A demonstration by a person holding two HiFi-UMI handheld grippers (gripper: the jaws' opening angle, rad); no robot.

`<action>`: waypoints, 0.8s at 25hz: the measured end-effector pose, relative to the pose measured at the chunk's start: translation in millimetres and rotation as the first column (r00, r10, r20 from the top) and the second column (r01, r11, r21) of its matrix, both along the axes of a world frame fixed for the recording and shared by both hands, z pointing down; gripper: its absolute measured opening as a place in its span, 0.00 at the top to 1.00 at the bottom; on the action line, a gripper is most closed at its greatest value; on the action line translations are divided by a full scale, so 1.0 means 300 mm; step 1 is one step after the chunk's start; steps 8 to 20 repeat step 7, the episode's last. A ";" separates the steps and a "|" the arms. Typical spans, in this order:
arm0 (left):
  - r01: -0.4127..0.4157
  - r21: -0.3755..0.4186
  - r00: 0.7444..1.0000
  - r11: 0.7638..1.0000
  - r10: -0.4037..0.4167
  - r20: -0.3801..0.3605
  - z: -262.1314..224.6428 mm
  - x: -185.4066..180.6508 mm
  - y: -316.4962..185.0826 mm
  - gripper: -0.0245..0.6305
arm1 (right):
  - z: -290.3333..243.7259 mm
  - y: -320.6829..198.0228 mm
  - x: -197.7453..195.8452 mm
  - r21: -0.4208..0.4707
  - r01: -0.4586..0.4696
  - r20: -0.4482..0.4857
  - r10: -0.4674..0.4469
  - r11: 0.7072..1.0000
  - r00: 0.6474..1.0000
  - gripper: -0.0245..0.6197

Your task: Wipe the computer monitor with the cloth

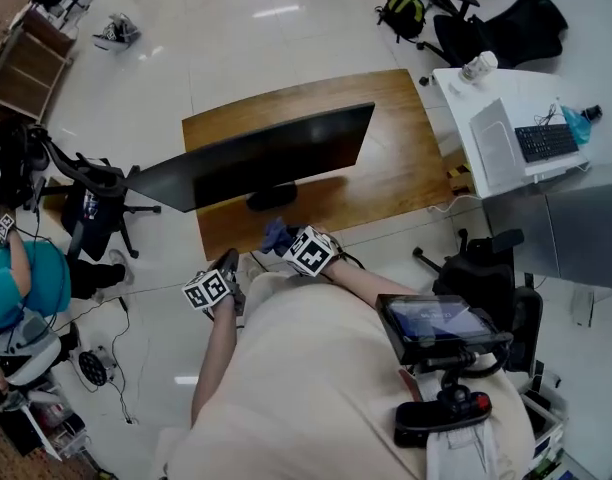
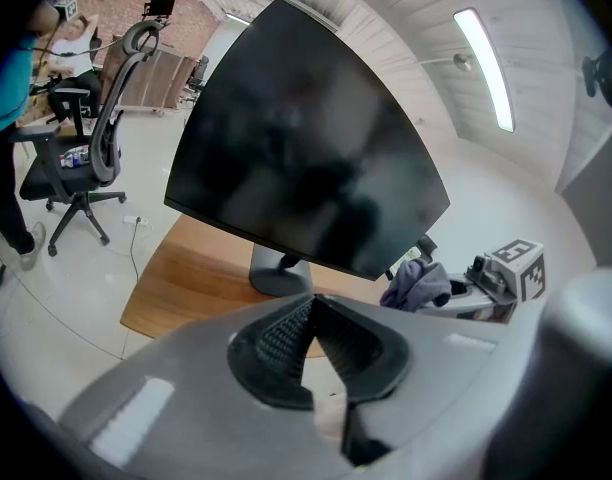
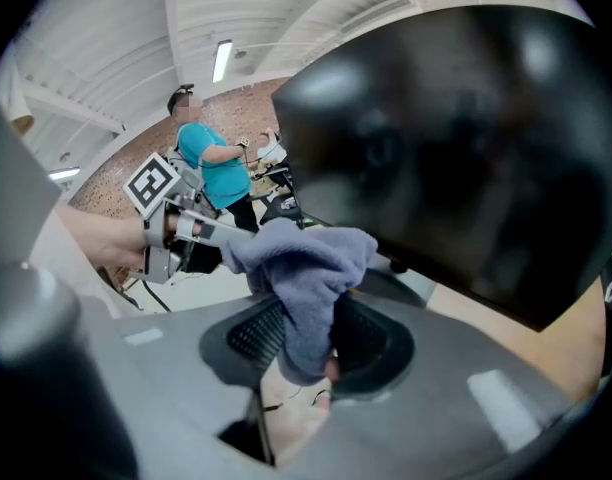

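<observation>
Head view looks down on a wooden table (image 1: pixel 396 168) with a dark monitor (image 1: pixel 271 153) standing on it, its screen turned toward the person. Just in front of the monitor's base (image 1: pixel 271 198), by the table's near edge, the right gripper (image 1: pixel 286 242) holds a blue-grey cloth (image 1: pixel 275 233). The right gripper view shows its jaws clamped on the cloth, which bunches out above them close to the screen; I cannot tell whether it touches. The left gripper (image 1: pixel 229 263) hangs to its left, off the table's near edge. In the left gripper view its jaws meet at the tips with nothing between them, pointing at the screen. An office chair (image 1: pixel 96 203) stands left of the table.
</observation>
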State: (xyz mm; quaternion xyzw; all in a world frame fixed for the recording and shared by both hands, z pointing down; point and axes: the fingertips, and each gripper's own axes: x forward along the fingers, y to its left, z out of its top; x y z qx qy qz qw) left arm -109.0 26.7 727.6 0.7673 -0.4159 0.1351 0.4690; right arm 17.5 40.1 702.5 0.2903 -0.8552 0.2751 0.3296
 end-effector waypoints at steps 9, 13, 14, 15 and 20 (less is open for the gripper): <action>-0.006 0.009 1.000 1.000 0.006 0.003 -0.022 -0.032 -0.011 0.96 | 0.063 -0.002 -0.001 0.015 -0.041 0.002 0.041 0.999 0.999 0.78; -0.006 0.009 1.000 1.000 0.006 0.003 -0.022 -0.032 -0.011 0.96 | 0.063 -0.002 -0.001 0.015 -0.041 0.002 0.041 0.999 0.999 0.78; -0.006 0.009 1.000 1.000 0.006 0.003 -0.022 -0.032 -0.011 0.96 | 0.063 -0.002 -0.001 0.015 -0.041 0.002 0.041 0.999 0.999 0.78; -0.006 0.009 1.000 1.000 0.006 0.003 -0.022 -0.032 -0.011 0.96 | 0.063 -0.002 -0.001 0.015 -0.041 0.002 0.041 0.999 0.999 0.78; -0.006 0.009 1.000 1.000 0.006 0.003 -0.022 -0.032 -0.011 0.96 | 0.063 -0.002 -0.001 0.015 -0.041 0.002 0.041 0.999 0.999 0.78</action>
